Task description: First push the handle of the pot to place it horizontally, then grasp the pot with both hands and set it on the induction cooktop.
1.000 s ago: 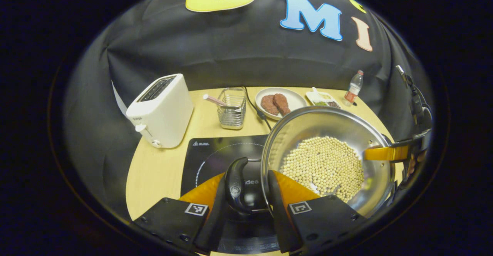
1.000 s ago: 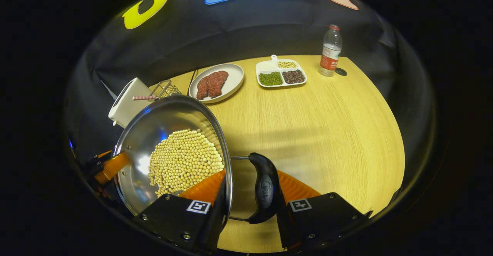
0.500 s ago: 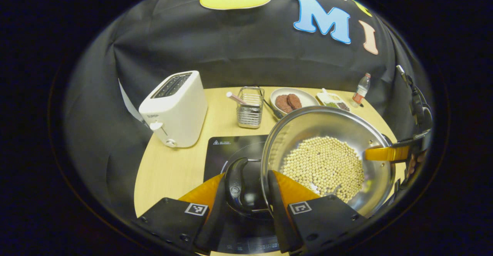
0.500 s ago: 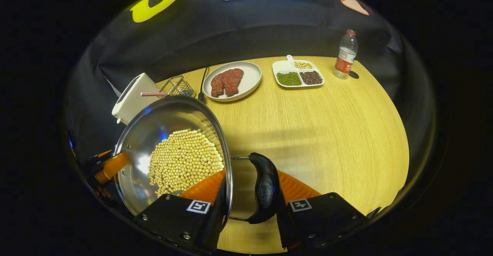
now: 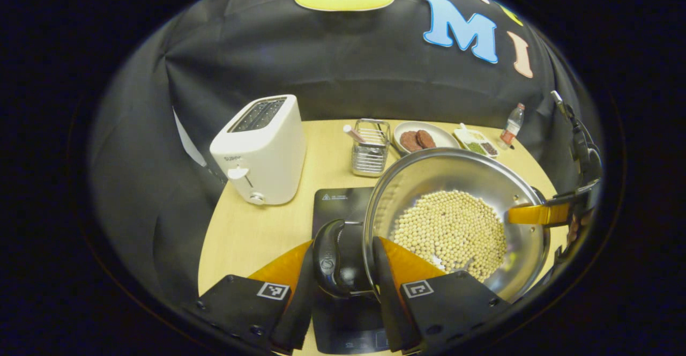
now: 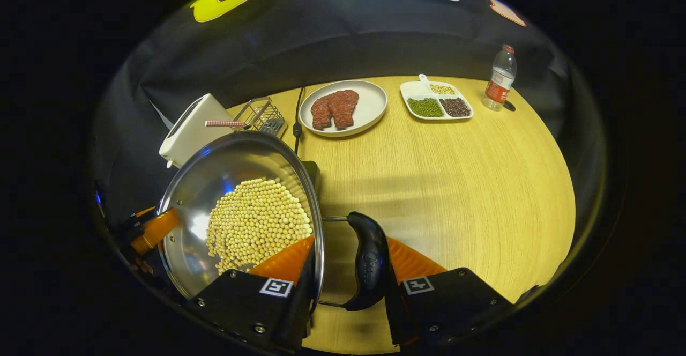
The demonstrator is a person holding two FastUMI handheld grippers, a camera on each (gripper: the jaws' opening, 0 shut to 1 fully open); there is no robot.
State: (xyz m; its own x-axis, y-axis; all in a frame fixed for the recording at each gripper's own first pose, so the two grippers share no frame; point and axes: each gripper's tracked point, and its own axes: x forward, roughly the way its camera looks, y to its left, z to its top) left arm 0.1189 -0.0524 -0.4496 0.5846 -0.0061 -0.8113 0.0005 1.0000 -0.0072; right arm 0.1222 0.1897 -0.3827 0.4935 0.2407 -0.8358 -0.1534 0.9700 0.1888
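Stainless steel round pot point(image 5: 461, 184) point(image 6: 214, 173), its floor covered with pale yellow beans point(image 5: 450, 232) point(image 6: 257, 222), hangs in the air between two grippers. In the left gripper view it fills the 3 o'clock side, above the near right part of the flat black induction cooktop point(image 5: 337, 206) on the light wooden table point(image 5: 252, 232) point(image 6: 455, 173). The left gripper point(image 5: 338, 270) is closed around the pot's black curved side handle point(image 5: 329, 259), both fingers pressing it. In the right gripper view the right gripper point(image 6: 348, 275) likewise pinches the opposite black handle point(image 6: 367, 262), with the pot at 9 o'clock. Beyond the cooktop stand a white two-slot toaster point(image 5: 260, 149) point(image 6: 187, 128) at 10 o'clock and a wire basket point(image 5: 370, 147) point(image 6: 260, 115) at 12. Farther back sit a white plate of brown meat slices point(image 5: 420, 137) point(image 6: 343, 108), a white divided tray of beans point(image 5: 474, 142) point(image 6: 437, 101) and a clear plastic bottle with a red label point(image 5: 513, 125) point(image 6: 499, 77)
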